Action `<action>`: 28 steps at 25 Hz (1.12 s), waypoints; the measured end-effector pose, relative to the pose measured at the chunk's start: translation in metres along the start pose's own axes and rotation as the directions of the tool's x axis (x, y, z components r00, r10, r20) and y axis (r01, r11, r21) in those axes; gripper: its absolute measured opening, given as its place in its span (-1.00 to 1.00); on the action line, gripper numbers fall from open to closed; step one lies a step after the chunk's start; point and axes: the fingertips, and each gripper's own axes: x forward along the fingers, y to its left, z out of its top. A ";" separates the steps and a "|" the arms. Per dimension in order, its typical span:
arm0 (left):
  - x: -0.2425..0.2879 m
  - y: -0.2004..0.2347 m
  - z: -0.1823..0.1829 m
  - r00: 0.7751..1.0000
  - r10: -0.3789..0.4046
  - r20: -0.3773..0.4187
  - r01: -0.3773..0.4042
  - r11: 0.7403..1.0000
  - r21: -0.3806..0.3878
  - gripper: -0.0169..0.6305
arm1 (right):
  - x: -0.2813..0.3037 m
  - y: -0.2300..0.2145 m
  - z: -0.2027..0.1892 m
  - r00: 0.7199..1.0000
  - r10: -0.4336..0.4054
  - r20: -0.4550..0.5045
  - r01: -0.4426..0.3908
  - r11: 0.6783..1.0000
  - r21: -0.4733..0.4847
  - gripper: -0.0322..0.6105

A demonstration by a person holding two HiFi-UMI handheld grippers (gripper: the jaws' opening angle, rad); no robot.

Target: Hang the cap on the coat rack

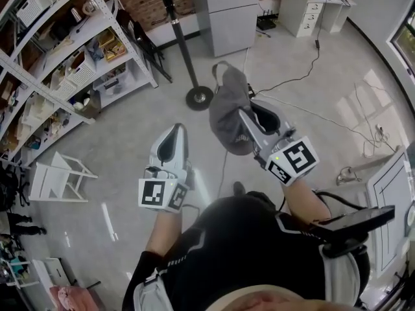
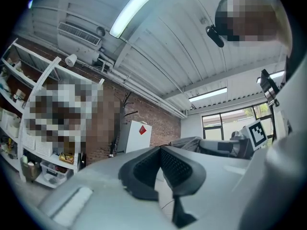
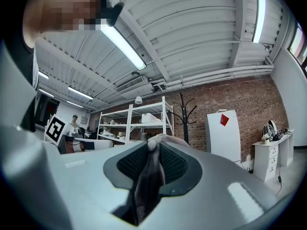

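Note:
The grey cap (image 1: 228, 112) hangs in the air with my right gripper (image 1: 248, 113) shut on its fabric. In the right gripper view a fold of the cap (image 3: 148, 181) is pinched between the dark pads (image 3: 173, 164). The black coat rack (image 1: 185, 54) stands ahead on its round base (image 1: 200, 98), just beyond the cap. It also shows against the brick wall in both gripper views, the coat rack (image 3: 184, 113) to the right of the shelves and the coat rack (image 2: 125, 104) left of the white cabinet. My left gripper (image 1: 174, 136) is held beside the right one, shut with nothing in it.
White metal shelves (image 1: 61, 63) full of boxes line the left side. A white cabinet (image 1: 227, 11) stands behind the rack, with a drawer unit (image 1: 305, 8) further right. A small white frame (image 1: 58, 177) lies on the floor at left. Cables (image 1: 305, 63) run across the floor at right.

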 end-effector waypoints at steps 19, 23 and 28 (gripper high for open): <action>0.101 0.022 -0.004 0.995 0.091 -0.047 -0.088 0.994 0.061 -0.86 | 0.051 -0.099 -0.008 0.997 0.075 0.018 -0.076 0.996 0.040 -0.62; 0.117 0.043 -0.003 0.995 0.087 -0.042 -0.085 0.995 0.049 -0.86 | 0.073 -0.105 -0.014 0.997 0.074 0.003 -0.074 0.997 0.034 -0.62; 0.139 0.079 -0.006 0.998 0.063 -0.026 -0.063 0.998 0.030 -0.86 | 0.112 -0.115 -0.019 0.999 0.043 0.003 -0.043 0.999 0.012 -0.62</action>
